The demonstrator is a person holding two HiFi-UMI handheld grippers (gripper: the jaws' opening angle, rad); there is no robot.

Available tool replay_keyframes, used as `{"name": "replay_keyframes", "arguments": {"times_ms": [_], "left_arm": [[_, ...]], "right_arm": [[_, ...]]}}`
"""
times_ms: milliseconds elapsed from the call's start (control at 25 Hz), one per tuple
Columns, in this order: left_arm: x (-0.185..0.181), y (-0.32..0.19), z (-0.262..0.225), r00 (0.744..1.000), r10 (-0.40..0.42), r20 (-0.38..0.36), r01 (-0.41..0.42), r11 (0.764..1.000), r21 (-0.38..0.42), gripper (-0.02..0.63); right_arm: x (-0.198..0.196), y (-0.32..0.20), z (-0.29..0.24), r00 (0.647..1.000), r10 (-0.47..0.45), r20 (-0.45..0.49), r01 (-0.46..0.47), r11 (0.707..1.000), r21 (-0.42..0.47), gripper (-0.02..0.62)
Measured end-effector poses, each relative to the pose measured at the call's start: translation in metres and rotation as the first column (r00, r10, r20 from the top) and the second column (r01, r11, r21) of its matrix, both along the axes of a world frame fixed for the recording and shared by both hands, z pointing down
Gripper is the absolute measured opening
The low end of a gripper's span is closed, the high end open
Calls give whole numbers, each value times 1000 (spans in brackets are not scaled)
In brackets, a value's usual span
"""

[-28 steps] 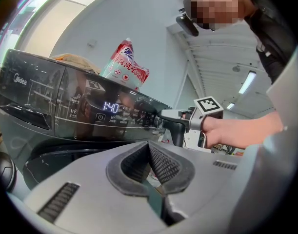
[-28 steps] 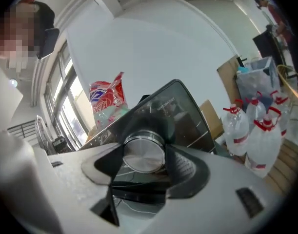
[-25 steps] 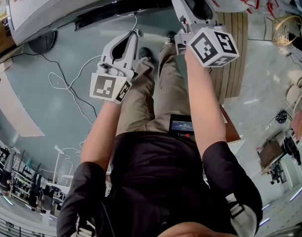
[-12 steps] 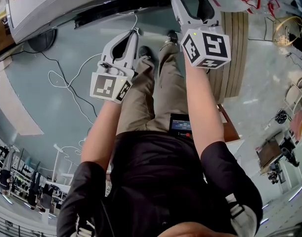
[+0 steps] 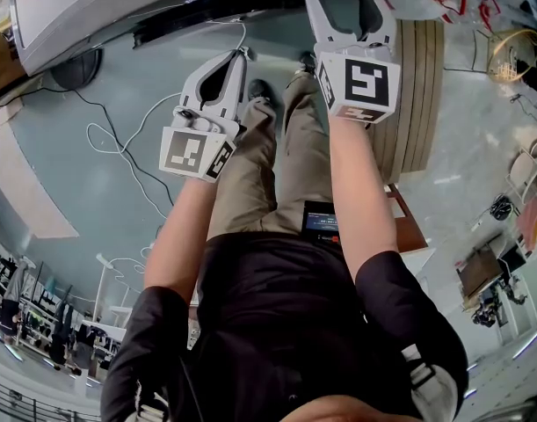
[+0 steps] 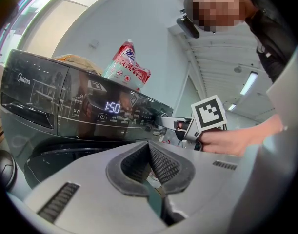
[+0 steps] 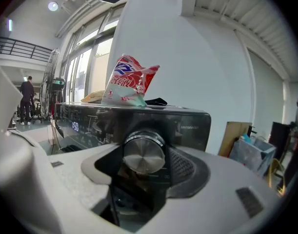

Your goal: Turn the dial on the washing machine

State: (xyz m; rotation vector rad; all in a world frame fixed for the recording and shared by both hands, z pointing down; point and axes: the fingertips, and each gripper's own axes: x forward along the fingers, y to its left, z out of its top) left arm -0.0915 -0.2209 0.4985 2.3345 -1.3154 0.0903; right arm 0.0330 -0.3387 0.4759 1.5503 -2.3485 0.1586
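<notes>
Our right gripper (image 7: 143, 168) clamps the dial (image 7: 144, 154) on the washing machine (image 7: 190, 126) so we can twist it — our left gripper (image 6: 149, 162) idles, jaws together.

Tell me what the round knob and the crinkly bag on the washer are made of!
The knob looks like metal, or plastic coated to look like it: it is silvery with a fine brushed shine. The bag seems to be thin, shiny plastic film: it has sharp creases and red and blue print.
</notes>
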Motion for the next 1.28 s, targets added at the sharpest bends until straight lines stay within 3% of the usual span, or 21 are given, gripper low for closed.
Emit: {"name": "replay_keyframes", "arguments": {"times_ms": [200, 560, 1280], "left_arm": [[2, 3, 2, 1000, -3, -3, 3, 1000, -5, -6], [-2, 4, 3, 1000, -12, 4, 12, 1000, -5, -6], [2, 6, 12, 1000, 3, -6, -3, 1000, -14, -6]], "right_arm": [[-2, 1, -1, 993, -12, -120, 18, 999, 47, 276], [-3, 2, -1, 980, -23, -196, 40, 996, 81, 276], [-9, 4, 0, 907, -59, -418, 143, 975, 172, 276]]}}
